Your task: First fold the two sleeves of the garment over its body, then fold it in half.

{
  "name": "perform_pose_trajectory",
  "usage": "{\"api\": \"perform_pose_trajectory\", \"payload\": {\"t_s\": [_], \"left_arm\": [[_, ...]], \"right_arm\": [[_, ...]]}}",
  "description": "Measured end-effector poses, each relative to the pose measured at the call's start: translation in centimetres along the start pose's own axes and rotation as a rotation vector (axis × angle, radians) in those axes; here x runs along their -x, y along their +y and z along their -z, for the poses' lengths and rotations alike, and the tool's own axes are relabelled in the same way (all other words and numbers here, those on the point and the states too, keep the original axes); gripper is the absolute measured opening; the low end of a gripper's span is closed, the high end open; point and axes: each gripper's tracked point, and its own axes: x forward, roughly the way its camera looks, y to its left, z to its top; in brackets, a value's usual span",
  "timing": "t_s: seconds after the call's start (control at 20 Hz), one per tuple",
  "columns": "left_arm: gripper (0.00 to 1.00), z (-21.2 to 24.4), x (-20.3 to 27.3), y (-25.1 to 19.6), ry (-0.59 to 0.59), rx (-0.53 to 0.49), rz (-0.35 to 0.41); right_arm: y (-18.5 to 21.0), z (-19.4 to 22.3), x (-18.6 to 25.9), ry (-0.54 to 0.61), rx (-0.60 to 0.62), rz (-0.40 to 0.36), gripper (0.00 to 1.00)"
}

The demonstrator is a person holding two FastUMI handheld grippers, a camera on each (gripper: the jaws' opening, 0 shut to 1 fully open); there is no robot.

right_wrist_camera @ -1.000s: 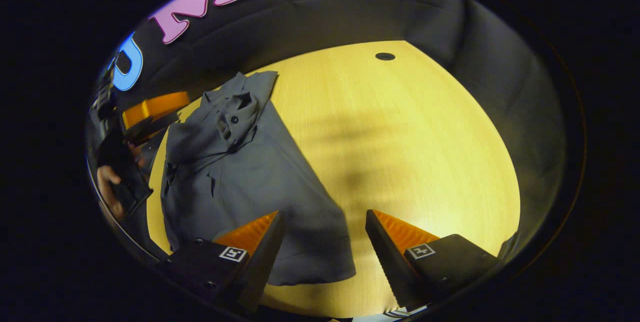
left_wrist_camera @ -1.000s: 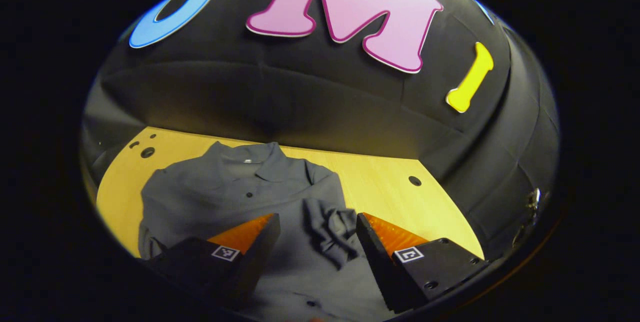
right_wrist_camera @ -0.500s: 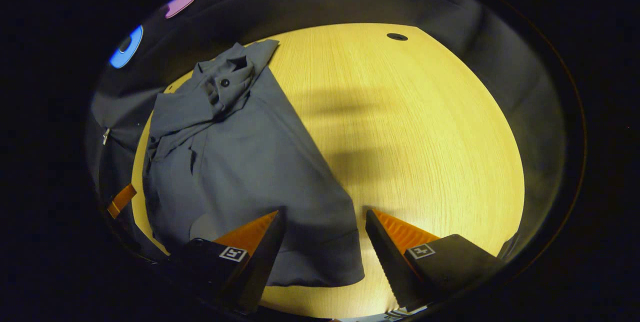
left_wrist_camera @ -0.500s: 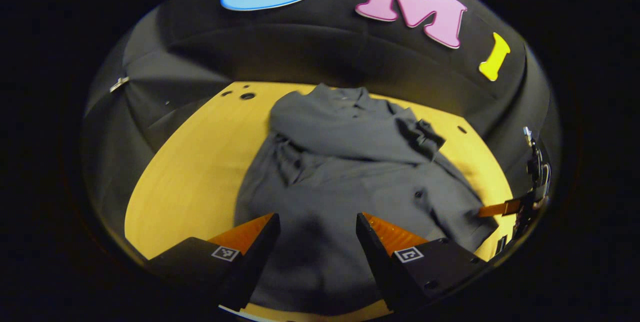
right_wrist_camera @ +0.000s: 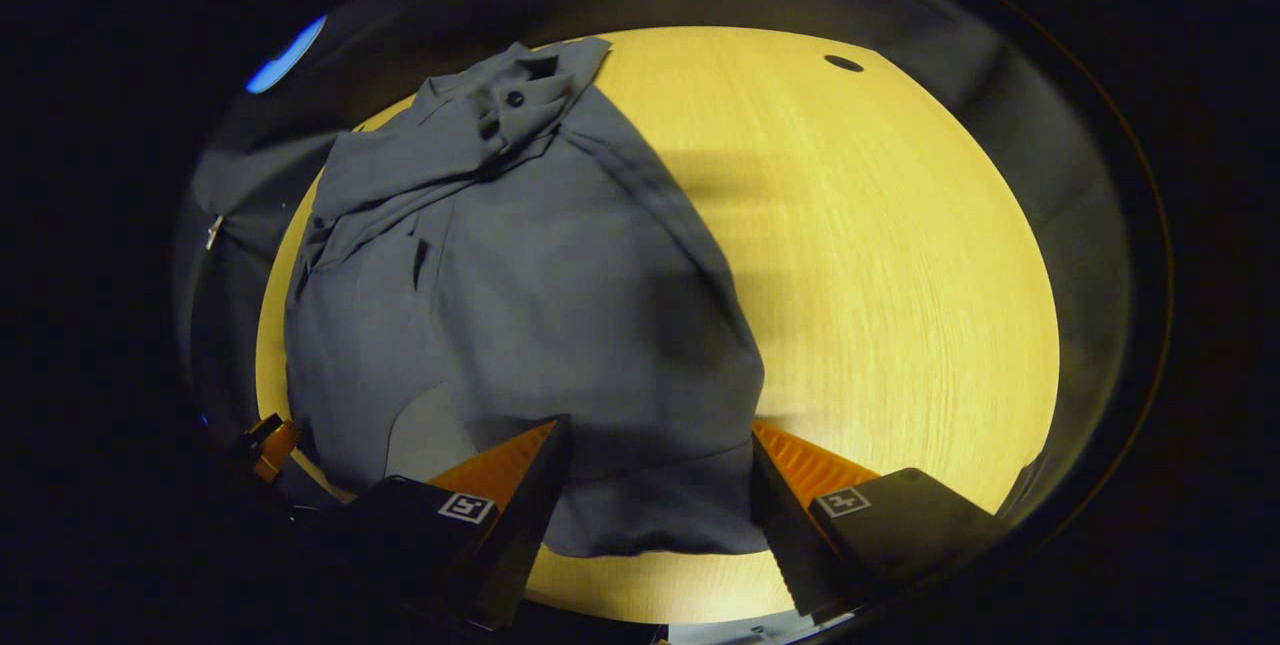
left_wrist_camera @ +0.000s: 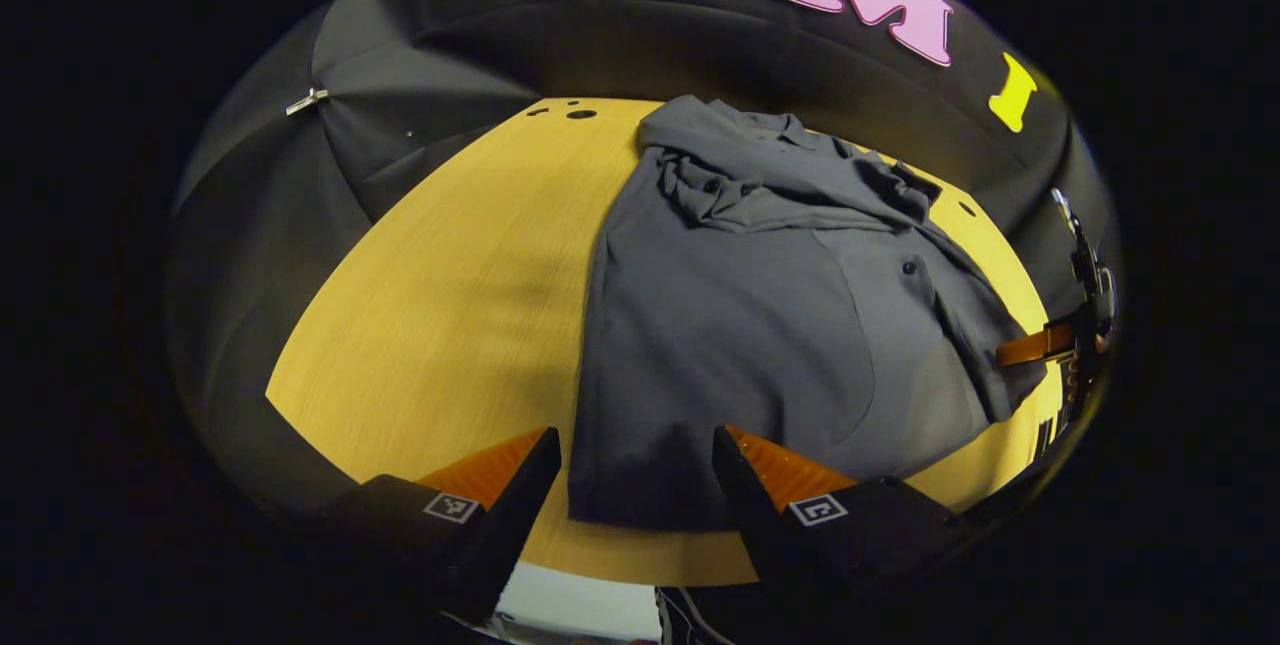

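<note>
A grey polo shirt (left_wrist_camera: 740,325) lies flat on the yellow table (left_wrist_camera: 430,305), collar far and hem near. Both sleeves lie folded and bunched over the chest, just below the collar. My left gripper (left_wrist_camera: 635,455) is open, and the hem's left corner lies between its fingers. In the right gripper view the shirt (right_wrist_camera: 540,285) spreads over the left half of the table (right_wrist_camera: 900,275). My right gripper (right_wrist_camera: 655,455) is open over the hem's right corner. Each gripper appears at the edge of the other's view, the right gripper (left_wrist_camera: 1040,345) and the left gripper (right_wrist_camera: 265,445).
Small round holes (left_wrist_camera: 580,113) mark the table's far left corner, and another hole (right_wrist_camera: 843,63) sits at the far right. Black cloth walls close the table in on three sides. Bare tabletop lies left and right of the shirt.
Both grippers have drawn back from the shirt's upper part to its hem. The left one left the chest for the left corner; the right one shifted over the right corner.
</note>
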Motion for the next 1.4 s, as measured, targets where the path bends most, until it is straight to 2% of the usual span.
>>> {"api": "perform_pose_trajectory", "payload": {"t_s": [0.3,0.45,0.6,0.75,0.85,0.9,0.95,1.0,1.05,1.1,1.15,1.2,1.3,1.4], "left_arm": [[0.96,1.7,0.0,-0.3,0.014,-0.007,0.019],[0.97,2.4,-0.1,-0.3,0.022,0.003,0.007],[0.96,2.5,-0.6,-0.5,0.041,-0.048,-0.014],[0.96,2.1,-0.8,-1.3,0.052,-0.054,-0.017],[0.94,2.0,-1.1,-1.6,0.062,-0.050,-0.016],[0.93,2.0,-1.3,-1.9,0.070,-0.053,-0.015],[0.90,1.8,-1.4,-2.3,0.072,-0.063,-0.005],[0.84,1.6,-1.5,-2.6,0.071,-0.076,0.003],[0.77,1.5,-1.6,-3.0,0.071,-0.084,0.012],[0.69,1.3,-1.6,-3.4,0.064,-0.088,0.021],[0.58,1.1,-1.8,-3.7,0.058,-0.090,0.029],[0.43,0.8,-1.9,-3.9,0.050,-0.089,0.036],[0.17,0.4,-2.5,-4.6,0.043,-0.085,0.054],[0.08,-0.2,-2.7,-5.0,0.048,-0.086,0.074]], "right_arm": [[3.8,0.9,0.0,0.019,0.062,-0.040,1.00],[4.6,1.2,-0.1,0.024,0.089,-0.034,0.99],[4.8,1.5,-0.3,0.026,0.136,-0.001,0.99],[5.2,1.7,-0.4,0.007,0.188,0.024,0.99],[5.5,1.7,-0.5,0.002,0.175,0.023,0.90],[5.9,1.8,-0.4,0.001,0.169,0.021,0.81],[6.3,1.9,-0.6,0.002,0.169,0.015,0.83],[6.6,1.8,-0.6,0.004,0.173,0.008,0.66],[7.1,2.0,-0.4,0.003,0.179,-0.001,0.59],[7.3,2.1,-0.5,0.006,0.183,-0.012,0.47],[7.6,2.0,-0.4,0.003,0.182,-0.017,0.29],[7.9,1.9,-0.7,0.000,0.171,-0.031,0.28],[8.2,1.8,-0.7,0.001,0.161,-0.065,0.13],[8.1,1.6,-0.7,0.005,0.149,-0.097,0.09]]}}
